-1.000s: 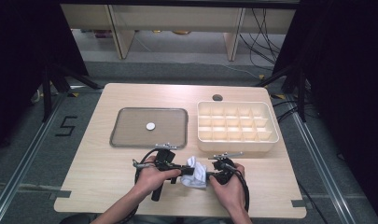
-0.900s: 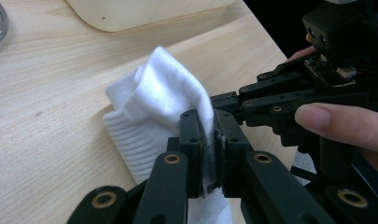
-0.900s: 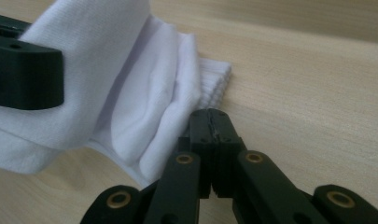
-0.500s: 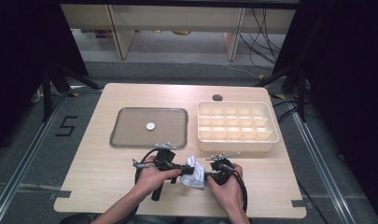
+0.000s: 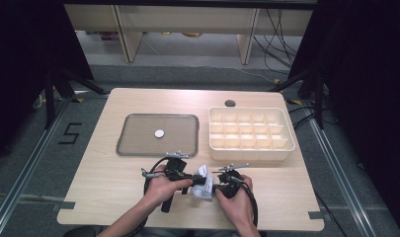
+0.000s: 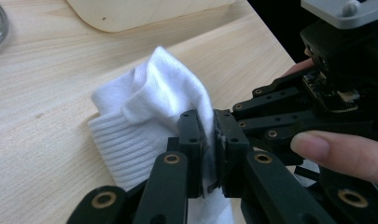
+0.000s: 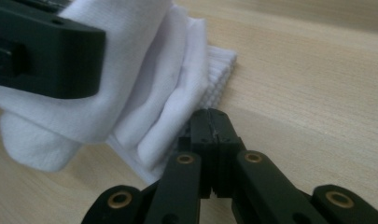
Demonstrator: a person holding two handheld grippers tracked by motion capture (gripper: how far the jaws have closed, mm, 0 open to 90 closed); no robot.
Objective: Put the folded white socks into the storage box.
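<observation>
Your left gripper [image 6: 209, 135] is clamped on a fold of the white sock [image 5: 202, 180], which lies bunched on the table [image 5: 103, 197] at the near edge, about 6 o'clock from the table's centre and between your two hands. In the left gripper view the pads pinch a thin layer of cloth beside the ribbed cuff. Your right gripper [image 7: 210, 128] has its jaws pressed together at the sock's edge; in the right gripper view no cloth is clearly seen between the tips, so I cannot tell that it holds any.

Judged step: folding or bundling the sock, with the left side secured and the right side not confirmed.

The next move calls for a sure right-hand hold on the free edge before you pull or fold, or the bundle may slip loose.

Farther out, at 11 o'clock, the grey tray [image 5: 133, 143] carries a small white disc [image 5: 159, 133]. At 1 o'clock stands the compartment box [image 5: 249, 153], its cells bare.
</observation>
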